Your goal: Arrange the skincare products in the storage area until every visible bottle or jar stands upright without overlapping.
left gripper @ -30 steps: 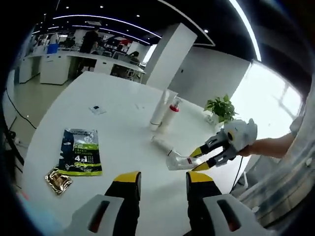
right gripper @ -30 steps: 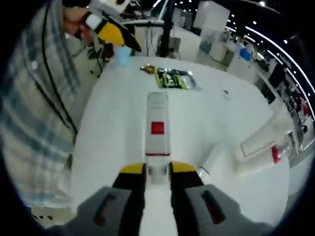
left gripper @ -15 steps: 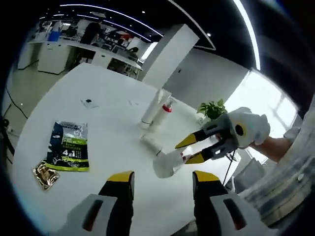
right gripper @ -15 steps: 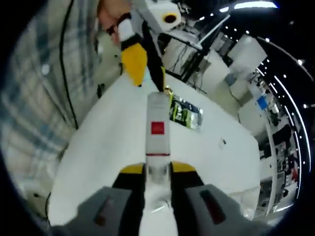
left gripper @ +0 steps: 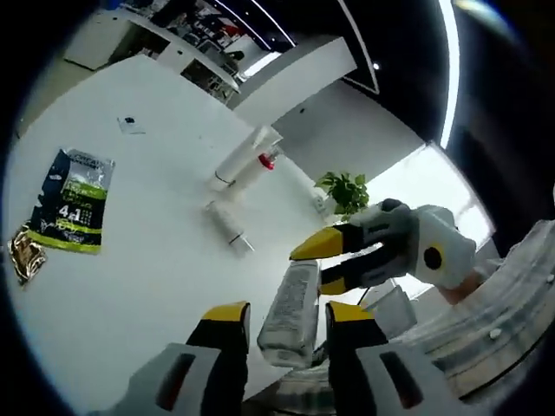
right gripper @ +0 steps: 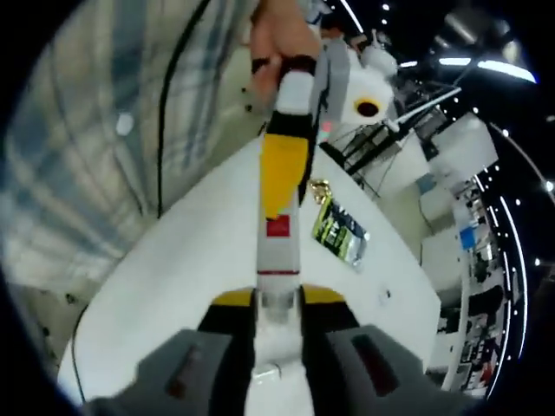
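Clear bottle [right gripper: 277,238] with a red square label sits clamped at its capped end between the jaws of the right gripper [right gripper: 277,299], held off the white table [left gripper: 147,260] and pointing forward along the jaws. In the left gripper view the same bottle [left gripper: 290,314] hangs over the table's near edge, its free end lying between the yellow tips of the left gripper [left gripper: 279,314], whose jaws stand apart on either side of it; contact with the bottle cannot be judged. The right gripper [left gripper: 334,260] enters that view from the right, angled down toward the bottle. In the right gripper view the left gripper [right gripper: 286,165] reaches in from above, its yellow jaw overlapping the bottle's far end. Farther from the bottle, a small tube [left gripper: 227,227] lies on its side; beyond it two tall white bottles [left gripper: 243,160] stand together. A dark green sachet [left gripper: 68,201] and a gold packet [left gripper: 24,253] lie well off to the other side.
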Motion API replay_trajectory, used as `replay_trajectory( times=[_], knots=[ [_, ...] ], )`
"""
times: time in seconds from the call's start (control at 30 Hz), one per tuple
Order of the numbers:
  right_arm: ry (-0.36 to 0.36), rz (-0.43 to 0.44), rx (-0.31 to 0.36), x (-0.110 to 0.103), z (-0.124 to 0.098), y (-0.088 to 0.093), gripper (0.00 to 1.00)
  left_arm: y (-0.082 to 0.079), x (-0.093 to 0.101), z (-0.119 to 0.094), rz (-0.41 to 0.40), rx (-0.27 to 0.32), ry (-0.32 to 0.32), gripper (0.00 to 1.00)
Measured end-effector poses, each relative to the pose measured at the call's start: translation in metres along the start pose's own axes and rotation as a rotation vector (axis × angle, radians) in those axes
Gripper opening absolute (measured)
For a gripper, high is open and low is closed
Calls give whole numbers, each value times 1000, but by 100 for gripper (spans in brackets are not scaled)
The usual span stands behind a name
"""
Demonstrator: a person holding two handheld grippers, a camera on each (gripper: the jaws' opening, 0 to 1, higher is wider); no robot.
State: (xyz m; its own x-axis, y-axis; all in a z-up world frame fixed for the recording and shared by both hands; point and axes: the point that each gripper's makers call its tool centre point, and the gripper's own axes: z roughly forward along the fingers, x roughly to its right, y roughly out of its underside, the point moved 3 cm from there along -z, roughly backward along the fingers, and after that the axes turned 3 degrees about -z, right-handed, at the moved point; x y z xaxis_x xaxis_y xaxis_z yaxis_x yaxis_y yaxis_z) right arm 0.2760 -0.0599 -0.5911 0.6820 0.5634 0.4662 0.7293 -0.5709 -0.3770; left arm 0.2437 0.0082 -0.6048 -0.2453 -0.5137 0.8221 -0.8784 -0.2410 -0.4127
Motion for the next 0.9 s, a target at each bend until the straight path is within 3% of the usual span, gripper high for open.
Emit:
replay_trajectory(
  times=[0.1,0.17,0.37,0.4,0.47,0.53,0.63,0.73,0.87,0.9],
  knots=[
    [-25,-33,8,-4,2,-9,16,7,8,4,-3,-41,48,29],
    [-41,-44,3,-7,4,-9,16,12,9,6,16,-64,43,29],
    [-33,-45,12,-8,3,-7,17,13,17,5,2,-55,92,23],
    [-24,-43,21,-6,2,-8,17,12,20,4,-32,-41,102,23],
    [-30,42,52,-7,1,-11,18,15,19,2,-22,-51,119,22],
    [-13,36,50,-5,1,-10,19,15,18,0,-36,-47,128,22],
    [0,96,60,-2,4,-9,21,14,13,-2,-70,-31,140,21],
    [23,222,74,2,5,-5,30,8,15,-1,-148,14,181,21],
    [72,356,106,8,1,0,38,2,12,0,-180,48,207,21],
    [77,443,109,8,1,5,41,-1,12,0,-195,67,214,21]
  ],
)
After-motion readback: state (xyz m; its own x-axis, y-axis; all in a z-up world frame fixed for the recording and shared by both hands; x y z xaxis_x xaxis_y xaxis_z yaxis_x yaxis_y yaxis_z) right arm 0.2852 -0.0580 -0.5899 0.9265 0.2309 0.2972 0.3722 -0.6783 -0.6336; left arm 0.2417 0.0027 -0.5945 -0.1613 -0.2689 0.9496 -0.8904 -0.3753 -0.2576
